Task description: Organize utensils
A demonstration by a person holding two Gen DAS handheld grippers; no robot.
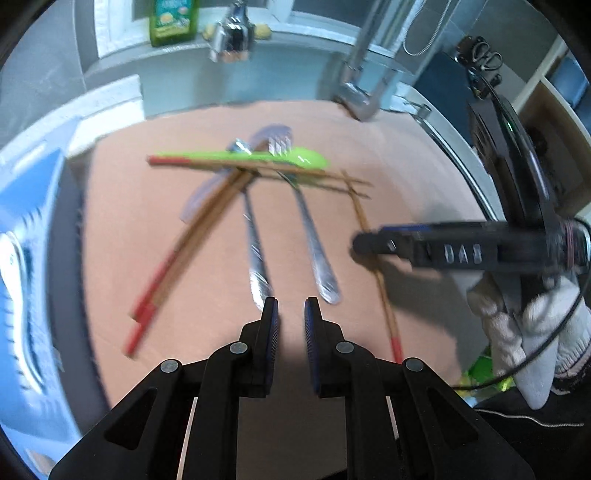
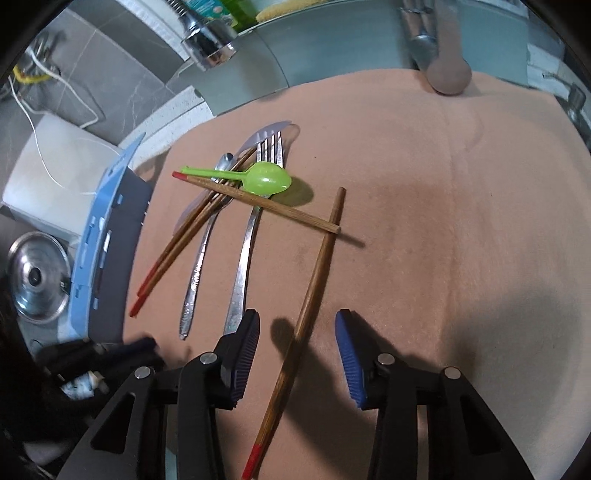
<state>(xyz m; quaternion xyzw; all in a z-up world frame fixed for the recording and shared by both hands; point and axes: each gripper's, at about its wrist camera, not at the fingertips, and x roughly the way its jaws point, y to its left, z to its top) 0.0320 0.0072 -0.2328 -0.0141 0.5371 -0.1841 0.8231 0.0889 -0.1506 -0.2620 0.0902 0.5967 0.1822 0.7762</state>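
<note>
Utensils lie piled on a peach mat (image 2: 461,221): a green plastic spoon (image 2: 267,179), a metal fork (image 2: 243,258), a metal spoon (image 2: 197,258), a pair of red-tipped wooden chopsticks (image 2: 177,251), and one more chopstick (image 2: 266,203) laid across them. A pale translucent spoon (image 2: 273,129) sits underneath. A lone chopstick (image 2: 314,266) runs between the jaws of my right gripper (image 2: 295,314), which is open, pads clear of it. My left gripper (image 1: 291,306) hovers near the fork handle (image 1: 325,284), jaws almost together with nothing in them. The right gripper (image 1: 360,243) reaches in from the right.
A blue rack (image 2: 99,240) stands at the mat's left edge, with a steel pot lid (image 2: 37,277) beyond it. A faucet (image 2: 439,55) rises at the back, and a green bottle (image 1: 171,22) stands on the ledge. A gloved hand (image 1: 517,325) holds the right gripper.
</note>
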